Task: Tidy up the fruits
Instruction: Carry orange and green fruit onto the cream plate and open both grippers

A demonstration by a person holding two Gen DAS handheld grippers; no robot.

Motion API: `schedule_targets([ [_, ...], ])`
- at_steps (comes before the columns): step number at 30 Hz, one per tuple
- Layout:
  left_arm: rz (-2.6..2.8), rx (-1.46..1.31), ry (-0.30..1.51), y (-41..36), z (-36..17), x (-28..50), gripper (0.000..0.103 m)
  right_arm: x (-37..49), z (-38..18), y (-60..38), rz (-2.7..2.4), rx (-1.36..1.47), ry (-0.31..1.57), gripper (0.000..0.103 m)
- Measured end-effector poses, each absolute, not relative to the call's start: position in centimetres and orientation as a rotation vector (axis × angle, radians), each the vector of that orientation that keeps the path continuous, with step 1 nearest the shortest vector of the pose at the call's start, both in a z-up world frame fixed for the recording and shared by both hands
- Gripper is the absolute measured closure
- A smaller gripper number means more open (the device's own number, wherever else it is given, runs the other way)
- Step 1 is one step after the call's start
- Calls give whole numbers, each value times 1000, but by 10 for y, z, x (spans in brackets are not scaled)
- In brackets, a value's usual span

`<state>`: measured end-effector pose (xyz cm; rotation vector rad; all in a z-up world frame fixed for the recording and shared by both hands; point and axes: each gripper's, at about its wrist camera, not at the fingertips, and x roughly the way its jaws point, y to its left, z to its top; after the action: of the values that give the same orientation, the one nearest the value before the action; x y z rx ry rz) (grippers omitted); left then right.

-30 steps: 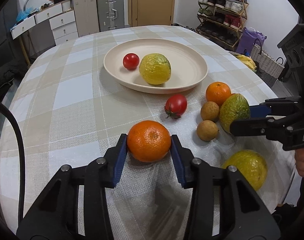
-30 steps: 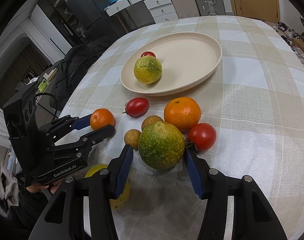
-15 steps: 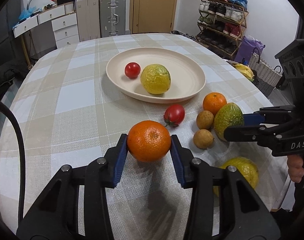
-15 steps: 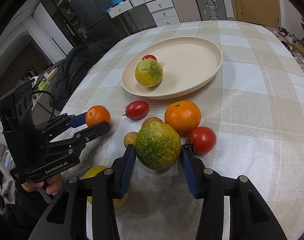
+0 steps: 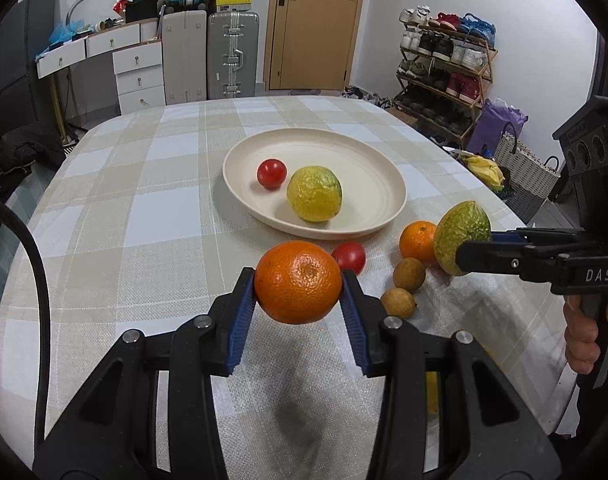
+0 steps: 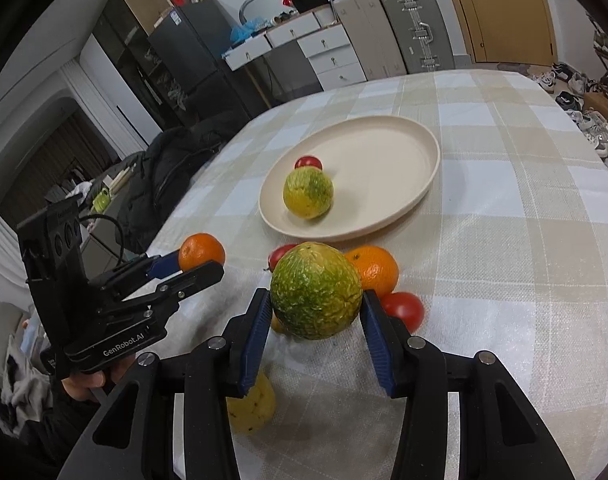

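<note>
Now that both fruits have left the checked tablecloth (image 5: 135, 208), the left gripper (image 5: 298, 286) carries a clamped orange (image 5: 298, 281) and the right gripper (image 6: 316, 312) a clamped green-yellow citrus (image 6: 316, 290). Both hang short of the cream plate (image 5: 384, 184), which already holds a tomato (image 5: 271, 173) and a yellow citrus (image 5: 314, 193); delivery there looks next.

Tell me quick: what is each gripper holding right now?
Left gripper: shut on the orange, lifted off the table.
Right gripper: shut on the green-yellow citrus fruit.
</note>
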<state>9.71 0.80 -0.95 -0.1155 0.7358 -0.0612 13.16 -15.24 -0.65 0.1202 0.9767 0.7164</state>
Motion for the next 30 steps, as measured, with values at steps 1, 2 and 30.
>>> schedule_targets([
  [1,-60,-117,729,8,-8,96,64,132,-5,-154,718,128,968,57],
  [2,-57,-118,724,9,-6,95,64,133,-3,-156,720,138,960,57],
  [30,-9,-123,671,12,8,117,64,146,17,-164,664,161,860,57],
])
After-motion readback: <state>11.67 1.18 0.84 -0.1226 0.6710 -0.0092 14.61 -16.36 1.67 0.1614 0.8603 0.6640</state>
